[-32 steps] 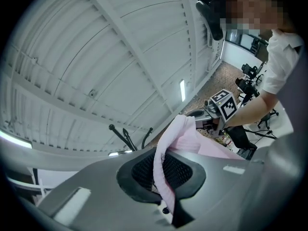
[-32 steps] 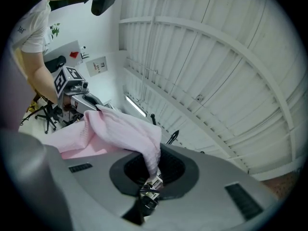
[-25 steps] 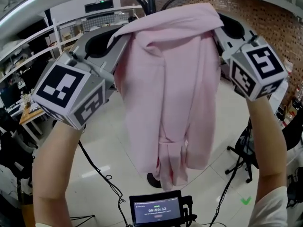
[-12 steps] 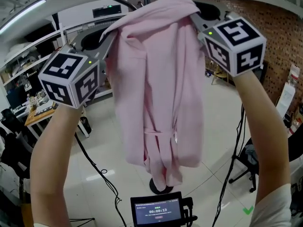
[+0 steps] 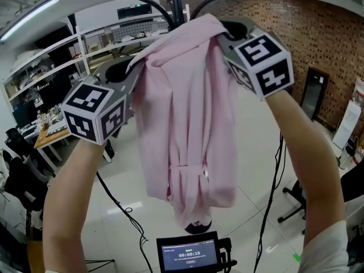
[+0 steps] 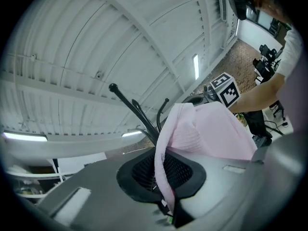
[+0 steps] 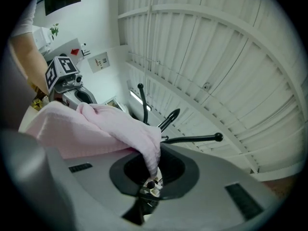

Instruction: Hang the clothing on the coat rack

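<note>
**Operator:** Location of the long pale-pink fabric garment (image 5: 187, 112)?

**Technician:** It is held up by its upper edge between both grippers and hangs free in front of the black metal coat rack (image 5: 173, 1). Its top sits just below the rack's curved, ball-tipped arms. Contact with an arm cannot be confirmed.

**Operator:** Left gripper (image 6: 166, 201)?

**Technician:** The jaws are clamped on a fold of the garment's left upper edge.

**Operator:** Right gripper (image 7: 151, 177)?

**Technician:** The jaws are clamped on the opposite upper edge.

**Operator:** Smaller items?

**Technician:** A small black display screen (image 5: 189, 253) is lit below the hem.
</note>
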Tool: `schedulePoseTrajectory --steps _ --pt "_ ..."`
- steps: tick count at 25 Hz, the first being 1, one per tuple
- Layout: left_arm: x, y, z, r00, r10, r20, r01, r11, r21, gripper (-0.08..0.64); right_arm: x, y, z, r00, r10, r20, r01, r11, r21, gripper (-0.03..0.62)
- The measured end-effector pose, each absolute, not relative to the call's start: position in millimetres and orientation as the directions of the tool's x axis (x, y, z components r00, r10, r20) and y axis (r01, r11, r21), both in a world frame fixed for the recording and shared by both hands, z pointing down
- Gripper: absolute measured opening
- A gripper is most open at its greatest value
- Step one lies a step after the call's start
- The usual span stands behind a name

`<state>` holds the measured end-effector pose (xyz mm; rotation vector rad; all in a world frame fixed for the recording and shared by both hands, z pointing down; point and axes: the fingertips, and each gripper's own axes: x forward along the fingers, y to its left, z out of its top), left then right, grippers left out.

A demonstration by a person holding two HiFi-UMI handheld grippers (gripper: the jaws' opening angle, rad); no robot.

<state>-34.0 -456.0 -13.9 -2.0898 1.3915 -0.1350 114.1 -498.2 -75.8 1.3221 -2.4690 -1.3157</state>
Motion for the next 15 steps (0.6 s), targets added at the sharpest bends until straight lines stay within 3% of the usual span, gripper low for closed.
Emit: schedulePoseTrajectory --steps 7,15 --pt "-21.0 -463.9 34.9 0.477 -0.859 -0.183 -0.802 -0.341 -0.491 0.020 117.0 -514.8 -26.9 -0.644 -0.717 -0.266 -0.655 0.337 0.677 0.012" --pt "-3.4 -444.3 74.5 0.539 -0.809 -0.235 -0.808 -0.419 -0.414 0.020 115.5 -496.4 27.3 -0.661 -0.708 -0.247 -0.658 0.390 0.644 0.012"
